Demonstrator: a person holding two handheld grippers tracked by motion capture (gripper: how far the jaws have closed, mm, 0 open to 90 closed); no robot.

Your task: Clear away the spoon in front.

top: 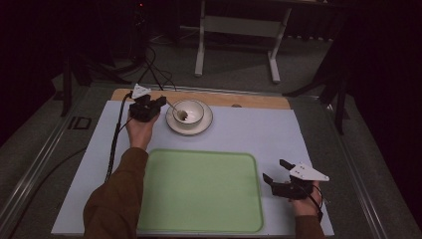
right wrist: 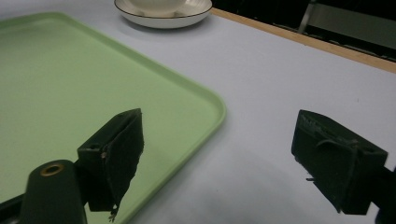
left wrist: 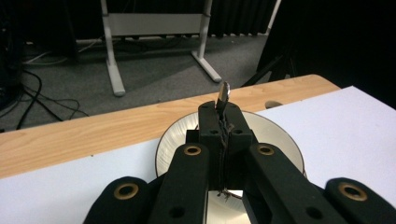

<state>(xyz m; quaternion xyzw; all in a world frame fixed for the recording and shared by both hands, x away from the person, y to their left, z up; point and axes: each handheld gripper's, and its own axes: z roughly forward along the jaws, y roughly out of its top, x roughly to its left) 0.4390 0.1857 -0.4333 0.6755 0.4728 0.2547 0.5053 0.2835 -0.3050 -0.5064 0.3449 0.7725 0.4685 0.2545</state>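
Note:
A white cup (top: 190, 110) stands on a white saucer (top: 172, 125) at the back of the white mat. A metal spoon (top: 174, 106) leans in the cup with its handle pointing left. My left gripper (top: 160, 102) is at the saucer's left side, shut on the spoon's handle. In the left gripper view the jaws are pressed together with the handle's end (left wrist: 224, 96) sticking up between them, over the saucer (left wrist: 282, 137). My right gripper (top: 273, 169) rests open by the tray's right edge, nothing between its fingers (right wrist: 116, 149).
A light green tray (top: 199, 189) lies bare at the front middle of the mat; its corner (right wrist: 205, 105) lies beside my right gripper. A wooden table edge (top: 249, 101) runs behind the saucer. A white metal stand (top: 239, 30) is on the floor beyond.

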